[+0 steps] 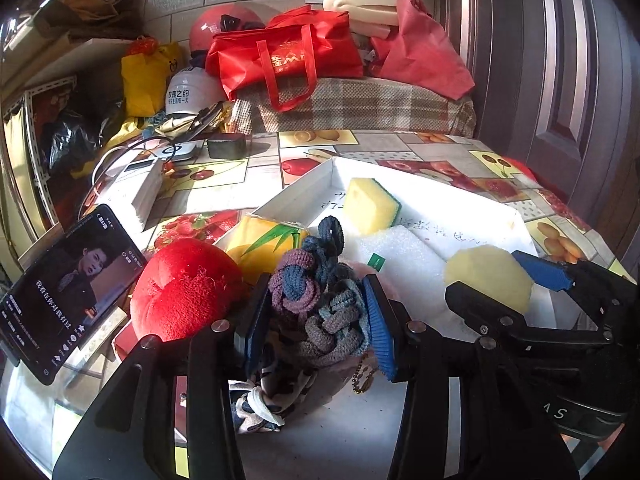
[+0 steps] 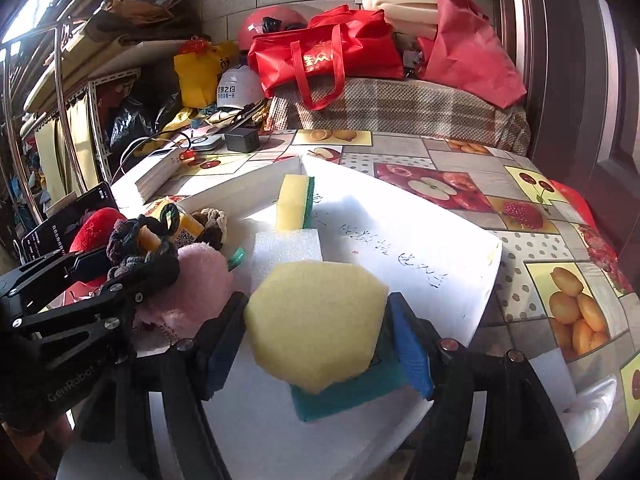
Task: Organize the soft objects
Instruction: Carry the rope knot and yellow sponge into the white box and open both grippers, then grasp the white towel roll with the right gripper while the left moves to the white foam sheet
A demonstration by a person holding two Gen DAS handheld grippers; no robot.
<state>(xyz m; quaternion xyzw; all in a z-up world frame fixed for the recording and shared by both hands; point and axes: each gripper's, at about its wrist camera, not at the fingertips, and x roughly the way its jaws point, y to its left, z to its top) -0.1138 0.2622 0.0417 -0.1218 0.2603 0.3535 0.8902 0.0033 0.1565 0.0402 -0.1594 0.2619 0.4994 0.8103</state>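
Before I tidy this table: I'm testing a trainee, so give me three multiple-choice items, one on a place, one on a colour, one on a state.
1. Where is the upright sponge? A in the white tray; B on the plaid cushion; C in the red bag.
2. The plush ball beside the tray is: A blue; B red; C white.
3. The phone screen is: A dark; B cracked; C lit.
1A: it stands on the tray floor. 2B: its fabric is bright red. 3C: a video shows.
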